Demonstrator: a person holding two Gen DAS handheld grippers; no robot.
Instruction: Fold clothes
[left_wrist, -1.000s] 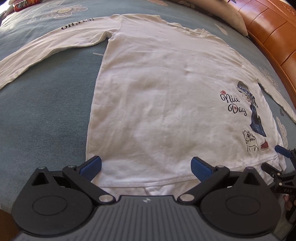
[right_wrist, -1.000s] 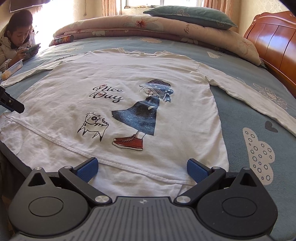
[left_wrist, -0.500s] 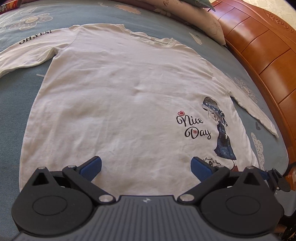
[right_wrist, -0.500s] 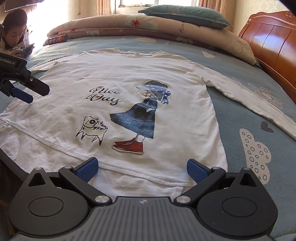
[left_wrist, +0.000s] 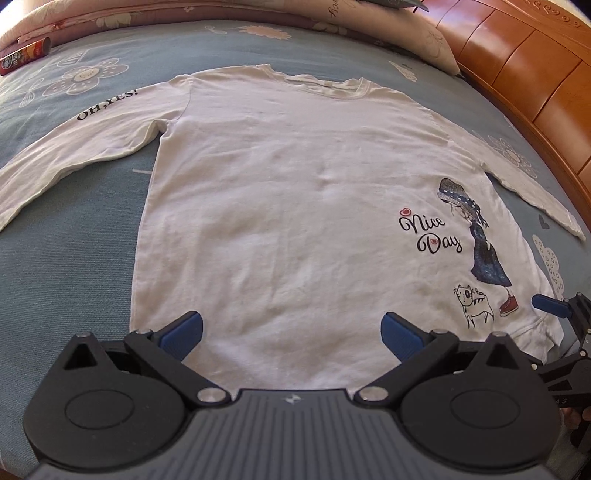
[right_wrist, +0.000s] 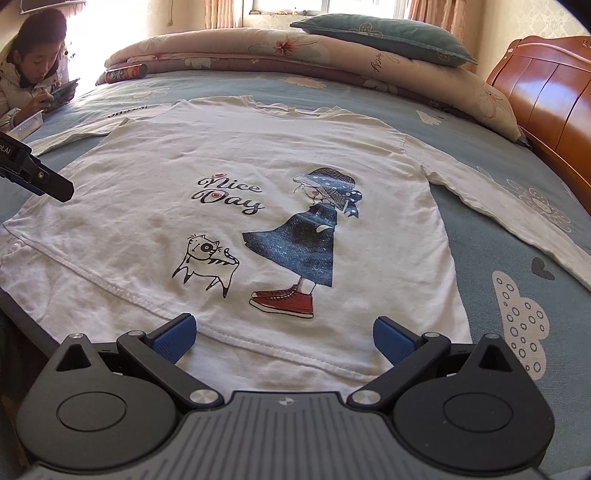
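While both of my tools hang over the near edge of the bed, the white long-sleeved cotton shirt with the printed girl, cat and "Nice Day" lettering (left_wrist: 295, 206) lies flat and face up across the middle of each frame, on the blue-grey patterned bedsheet (left_wrist: 74, 258). Its hem runs along the bottom of the pictures just ahead of my fingers, and its collar points toward the top. One sleeve, marked "OH,YES!" (left_wrist: 92, 136), stretches to the upper left in the left wrist view; the other sleeve (right_wrist: 517, 218) trails off to the right edge in the right wrist view.

My left gripper (left_wrist: 291, 330) has its blue-padded fingers spread wide with nothing between them, hovering above the hem. My right gripper (right_wrist: 284, 334) is likewise wide apart and holds nothing, over the hem's right corner.

I judge the cloth light, thin and limp: it will sag and wrinkle wherever it is unsupported, and a pinch may catch only the top layer. The stitched hem (right_wrist: 258, 343) and the sleeve cuffs look the firmest places to grip, so I would pinch both layers at a hem corner or a cuff.

Of containers I see only a cylindrical snack can (left_wrist: 24, 59) lying on its side in the upper left; its contents are hidden.
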